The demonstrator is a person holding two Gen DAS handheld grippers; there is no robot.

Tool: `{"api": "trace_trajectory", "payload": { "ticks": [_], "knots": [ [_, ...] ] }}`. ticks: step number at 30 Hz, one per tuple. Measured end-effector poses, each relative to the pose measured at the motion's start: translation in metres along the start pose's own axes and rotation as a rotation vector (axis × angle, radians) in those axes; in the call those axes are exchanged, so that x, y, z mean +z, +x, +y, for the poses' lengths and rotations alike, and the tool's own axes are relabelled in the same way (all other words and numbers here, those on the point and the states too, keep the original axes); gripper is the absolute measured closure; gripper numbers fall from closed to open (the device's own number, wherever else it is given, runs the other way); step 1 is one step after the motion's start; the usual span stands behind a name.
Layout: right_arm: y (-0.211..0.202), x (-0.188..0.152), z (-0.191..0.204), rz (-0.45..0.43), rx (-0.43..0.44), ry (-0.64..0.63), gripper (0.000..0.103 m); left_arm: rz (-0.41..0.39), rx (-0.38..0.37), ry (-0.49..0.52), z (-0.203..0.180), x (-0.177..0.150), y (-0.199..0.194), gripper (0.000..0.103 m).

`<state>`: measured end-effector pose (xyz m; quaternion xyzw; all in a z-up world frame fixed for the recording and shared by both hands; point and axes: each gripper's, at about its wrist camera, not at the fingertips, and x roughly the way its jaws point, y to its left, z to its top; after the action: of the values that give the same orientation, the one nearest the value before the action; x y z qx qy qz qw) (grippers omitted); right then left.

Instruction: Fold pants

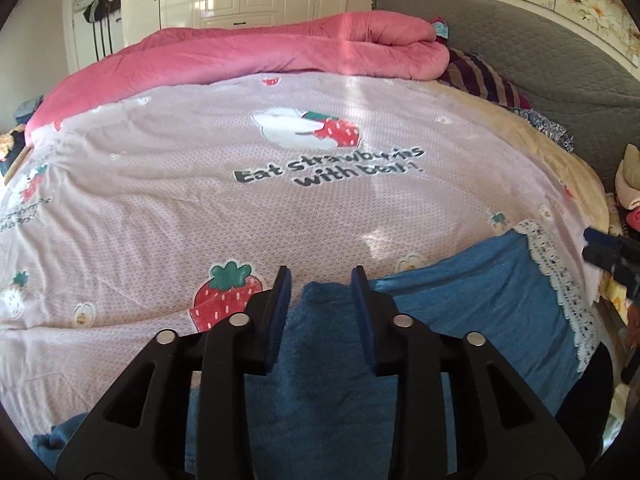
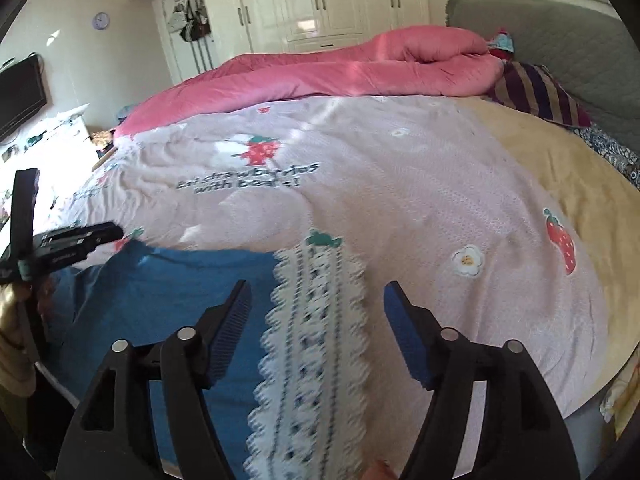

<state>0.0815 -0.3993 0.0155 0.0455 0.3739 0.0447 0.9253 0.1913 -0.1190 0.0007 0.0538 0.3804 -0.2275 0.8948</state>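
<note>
Left wrist view: left gripper (image 1: 322,280) jaws parted over blue pants (image 1: 460,312), unheld
Right gripper (image 2: 316,300): wide open, empty
Pants: soft, light, limp
Hold: lace hem (image 2: 316,320), lower centre

The pants (image 1: 460,320) are blue with a white lace trim (image 2: 312,340). The sheet (image 1: 200,208) on the bed is pale pink, printed with red strawberries. A pink quilt (image 1: 280,48) lies along the bed's far edge.

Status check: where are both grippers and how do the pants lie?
Left gripper open above blue pants, nothing pinched. Right gripper open wide over the lace trim. Pants flat on strawberry bedspread. Nothing in the way.
</note>
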Motion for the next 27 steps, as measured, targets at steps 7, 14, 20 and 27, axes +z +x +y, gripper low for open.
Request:
{"api": "trace_trajectory", "payload": {
  "ticks": [7, 14, 20, 27],
  "knots": [
    [-0.011, -0.025, 0.034, 0.037, 0.046, -0.048, 0.032, -0.03, -0.022, 0.004, -0.015, -0.005, -0.032, 0.067],
    [-0.015, -0.039, 0.053, 0.073, 0.076, -0.065, 0.031, -0.042, -0.022, 0.003, -0.023, -0.027, -0.056, 0.056],
    [-0.012, -0.05, 0.064, 0.127, 0.107, -0.069, 0.03, -0.027, -0.014, 0.003, -0.028, -0.053, -0.062, 0.05],
    [0.014, -0.068, 0.055, 0.273, 0.061, -0.011, 0.029, 0.064, 0.023, -0.029, -0.016, -0.101, -0.048, 0.044]
  ]
}}
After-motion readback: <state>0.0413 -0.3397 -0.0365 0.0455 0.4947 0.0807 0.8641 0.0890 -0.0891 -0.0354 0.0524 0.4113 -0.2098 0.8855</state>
